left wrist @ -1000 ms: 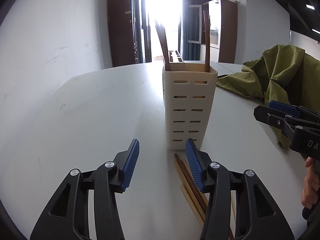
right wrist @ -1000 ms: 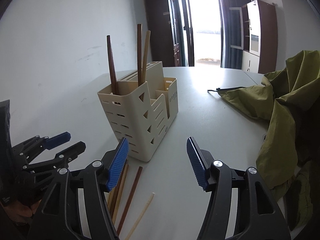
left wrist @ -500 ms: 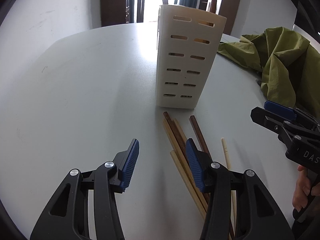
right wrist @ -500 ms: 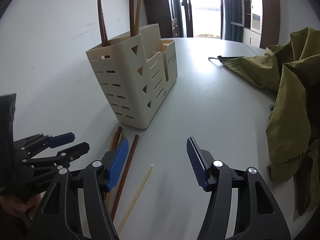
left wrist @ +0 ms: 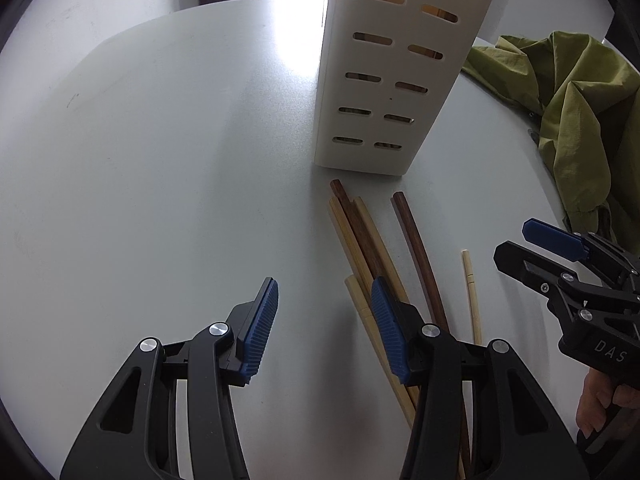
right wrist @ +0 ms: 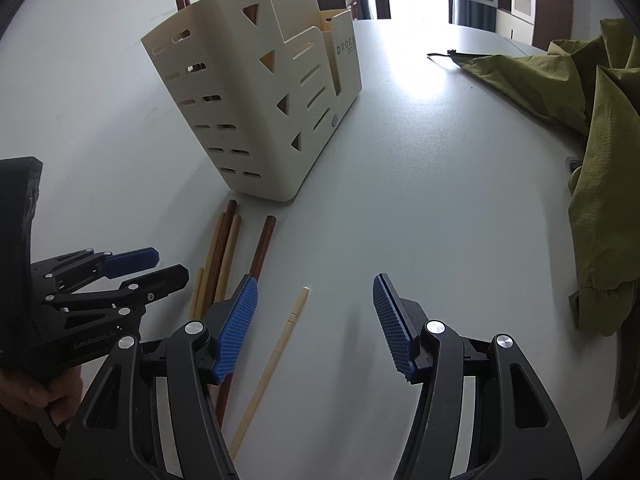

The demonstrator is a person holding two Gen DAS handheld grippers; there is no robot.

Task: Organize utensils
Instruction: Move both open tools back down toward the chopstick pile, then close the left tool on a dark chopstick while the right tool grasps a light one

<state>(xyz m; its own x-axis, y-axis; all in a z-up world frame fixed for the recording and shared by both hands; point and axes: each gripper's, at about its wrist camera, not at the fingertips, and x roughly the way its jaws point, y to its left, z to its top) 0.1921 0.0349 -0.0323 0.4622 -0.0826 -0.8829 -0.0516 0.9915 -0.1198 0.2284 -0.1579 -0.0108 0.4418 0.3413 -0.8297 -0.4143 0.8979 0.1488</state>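
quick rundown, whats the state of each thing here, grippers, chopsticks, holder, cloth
left gripper: open, empty, above the table
right gripper: open, empty
utensil holder: upright, a few chopsticks standing in its tall end compartment
loose chopsticks: lying flat on the table in front of the holder, none gripped
pale thin chopstick: lying apart from the bunch
green cloth: crumpled on the table
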